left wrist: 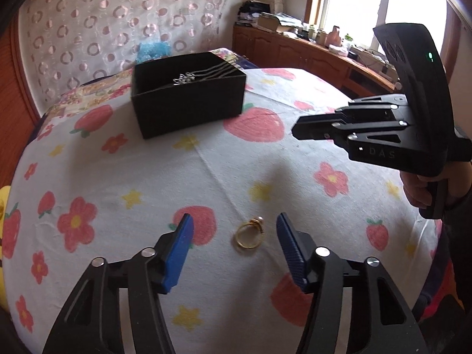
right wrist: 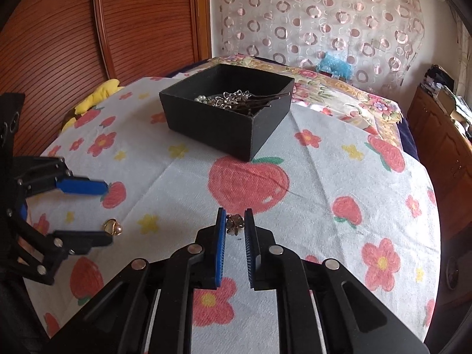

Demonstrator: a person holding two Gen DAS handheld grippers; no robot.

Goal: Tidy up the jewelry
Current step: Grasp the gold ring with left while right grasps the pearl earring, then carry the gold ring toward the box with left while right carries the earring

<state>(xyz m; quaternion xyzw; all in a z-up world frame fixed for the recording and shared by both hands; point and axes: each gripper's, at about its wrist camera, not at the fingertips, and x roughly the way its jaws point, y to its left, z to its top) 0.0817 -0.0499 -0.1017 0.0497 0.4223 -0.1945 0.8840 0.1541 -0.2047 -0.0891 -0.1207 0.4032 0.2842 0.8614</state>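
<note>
A gold ring with a pearl [left wrist: 250,235] lies on the flower-print cloth between the open fingers of my left gripper [left wrist: 234,230]; it also shows in the right wrist view [right wrist: 113,226], with the left gripper [right wrist: 109,214] around it. My right gripper [right wrist: 235,224] is shut on a small flower-shaped jewel [right wrist: 235,224] and holds it above the cloth; it shows side-on in the left wrist view [left wrist: 298,131]. A black open box [left wrist: 188,94] [right wrist: 227,118] stands at the far side and holds hairpins and silver flower pieces [right wrist: 236,101].
A yellow soft object [right wrist: 100,93] lies at the cloth's far left edge. A blue frilly item [right wrist: 334,65] sits behind the box by the curtain. A wooden cabinet [left wrist: 309,56] with clutter runs along the right, under the window.
</note>
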